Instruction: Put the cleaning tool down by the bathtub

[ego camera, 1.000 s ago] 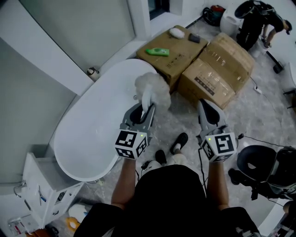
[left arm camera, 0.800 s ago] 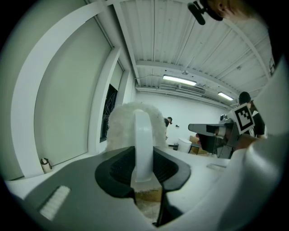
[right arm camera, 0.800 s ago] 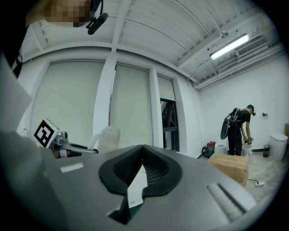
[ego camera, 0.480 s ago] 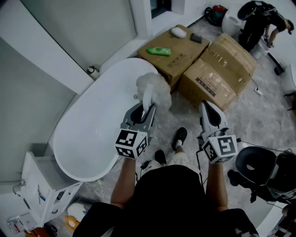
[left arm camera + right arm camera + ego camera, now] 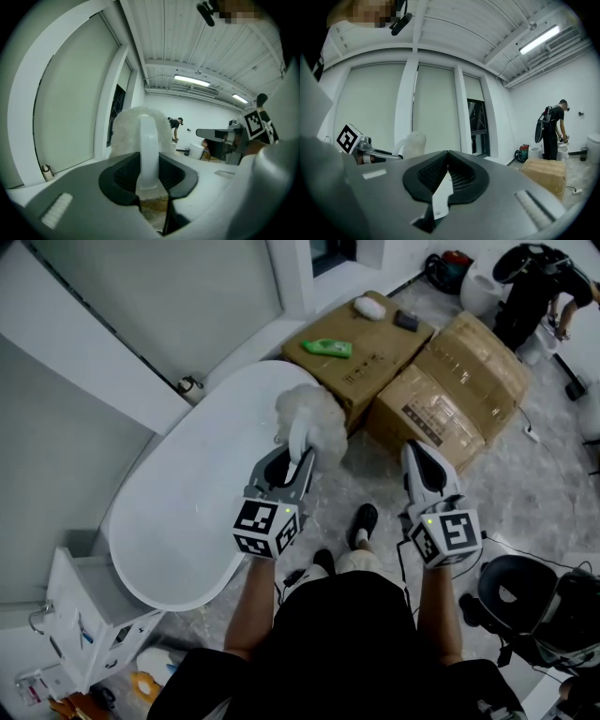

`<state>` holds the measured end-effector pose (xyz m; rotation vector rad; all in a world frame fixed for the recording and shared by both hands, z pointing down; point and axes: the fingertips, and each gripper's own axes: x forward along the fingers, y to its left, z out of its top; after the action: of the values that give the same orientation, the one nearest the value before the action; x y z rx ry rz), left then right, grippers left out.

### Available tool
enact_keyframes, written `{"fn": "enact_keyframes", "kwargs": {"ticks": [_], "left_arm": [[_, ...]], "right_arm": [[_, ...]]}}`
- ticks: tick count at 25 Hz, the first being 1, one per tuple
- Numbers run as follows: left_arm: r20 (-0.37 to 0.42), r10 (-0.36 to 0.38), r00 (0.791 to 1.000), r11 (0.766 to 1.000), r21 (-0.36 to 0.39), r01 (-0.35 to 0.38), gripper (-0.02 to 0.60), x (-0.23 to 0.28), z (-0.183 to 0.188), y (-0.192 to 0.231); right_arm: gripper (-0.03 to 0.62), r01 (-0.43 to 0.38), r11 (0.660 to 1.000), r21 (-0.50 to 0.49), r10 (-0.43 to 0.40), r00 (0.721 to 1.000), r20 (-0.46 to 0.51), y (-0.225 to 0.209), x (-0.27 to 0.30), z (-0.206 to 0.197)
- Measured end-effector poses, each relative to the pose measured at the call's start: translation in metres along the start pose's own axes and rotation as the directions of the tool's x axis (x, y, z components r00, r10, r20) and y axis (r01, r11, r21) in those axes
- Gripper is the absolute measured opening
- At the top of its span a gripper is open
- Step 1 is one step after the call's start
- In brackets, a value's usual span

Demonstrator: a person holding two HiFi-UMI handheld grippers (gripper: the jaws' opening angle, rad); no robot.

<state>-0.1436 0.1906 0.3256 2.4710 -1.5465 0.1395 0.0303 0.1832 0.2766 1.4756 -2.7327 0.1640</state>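
Presently, left tongs (image 5: 298,461) clamping cleaning tool (image 5: 314,418) at bathtub (image 5: 187,512) rim, right tongs (image 5: 419,454) closed, empty

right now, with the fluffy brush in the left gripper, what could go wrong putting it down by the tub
1. The left gripper clamps only the thin handle of the cleaning tool, so the heavy-looking fluffy head could tip or slip while lowering.
2. The head seems to hang over the bathtub rim, so releasing here may drop it inside.
3. The floor strip by the cardboard boxes looks narrow.
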Motion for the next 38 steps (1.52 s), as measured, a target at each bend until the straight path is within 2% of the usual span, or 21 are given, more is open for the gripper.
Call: {"fn": "enact_keyframes", "kwargs": {"ticks": [12, 18, 27, 33, 38], "left_arm": [[-0.028, 0.039, 0.999, 0.999, 0.0, -0.039, 0.094, 0.095, 0.024, 0.028], [-0.045, 0.047, 0.998, 0.999, 0.009, -0.047, 0.094, 0.143, 0.03, 0.024], [-0.042, 0.098, 0.994, 0.995, 0.006, -0.098, 0.094, 0.205, 0.045, 0.017], [-0.041, 0.136, 0.99, 0.991, -0.001, -0.136, 0.094, 0.226, 0.049, 0.011], [-0.067, 0.154, 0.986, 0.988, -0.005, -0.155, 0.094, 0.225, 0.042, 0.006]], "right_arm": [[0.009, -0.025, 0.999, 0.032, 0.025, 1.0, -0.011, -0.073, 0.076, 0.009], [0.009, -0.043, 0.998, 0.045, 0.043, 0.999, -0.014, -0.117, 0.103, 0.013], [0.009, -0.09, 0.995, 0.047, 0.09, 0.996, 0.001, -0.176, 0.134, 0.022], [0.008, -0.104, 0.993, 0.056, 0.104, 0.995, 0.008, -0.203, 0.141, 0.025], [0.009, -0.113, 0.99, 0.078, 0.113, 0.994, 0.001, -0.207, 0.135, 0.019]]}}
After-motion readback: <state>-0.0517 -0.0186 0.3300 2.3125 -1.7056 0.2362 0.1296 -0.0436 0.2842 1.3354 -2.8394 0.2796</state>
